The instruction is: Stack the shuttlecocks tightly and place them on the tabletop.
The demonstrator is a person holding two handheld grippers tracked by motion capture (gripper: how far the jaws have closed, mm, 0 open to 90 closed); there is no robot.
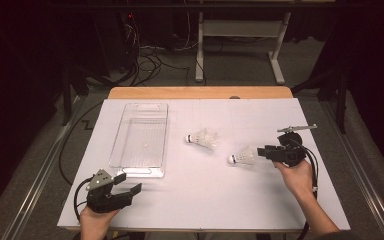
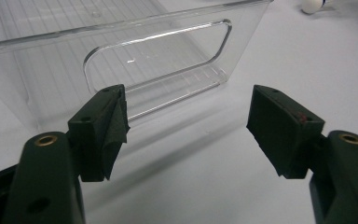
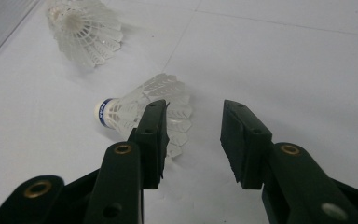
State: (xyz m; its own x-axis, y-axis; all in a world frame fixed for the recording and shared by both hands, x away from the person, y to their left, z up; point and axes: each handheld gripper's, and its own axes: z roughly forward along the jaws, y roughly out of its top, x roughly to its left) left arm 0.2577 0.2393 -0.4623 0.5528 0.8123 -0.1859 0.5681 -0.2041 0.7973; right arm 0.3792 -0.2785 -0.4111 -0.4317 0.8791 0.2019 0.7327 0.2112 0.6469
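Approaching frame-centre shuttlecock point(image 3: 142, 105), right gripper point(image 3: 193, 140) gapes offset; skirt risks crushing or skidding. Left gripper point(image 2: 186, 128) released, idle.

- A clear tray point(image 1: 141, 140) lay empty, left of centre on the white table point(image 1: 200, 200).
- Two shuttlecocks point(image 1: 202, 138) point(image 1: 242, 157) lay right of it.
- The right gripper point(image 1: 261, 151) pointed at the nearer one.
- The left gripper point(image 1: 128, 182) gaped near the tray.

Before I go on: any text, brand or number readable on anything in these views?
Blue band on the near shuttlecock, by its cork: small white lettering, too blurred to read.
Far shuttlecock: no print visible.
Clear bin: no label or text visible.
Both pairs of jaws: no markings readable.
So nothing can be quoted.
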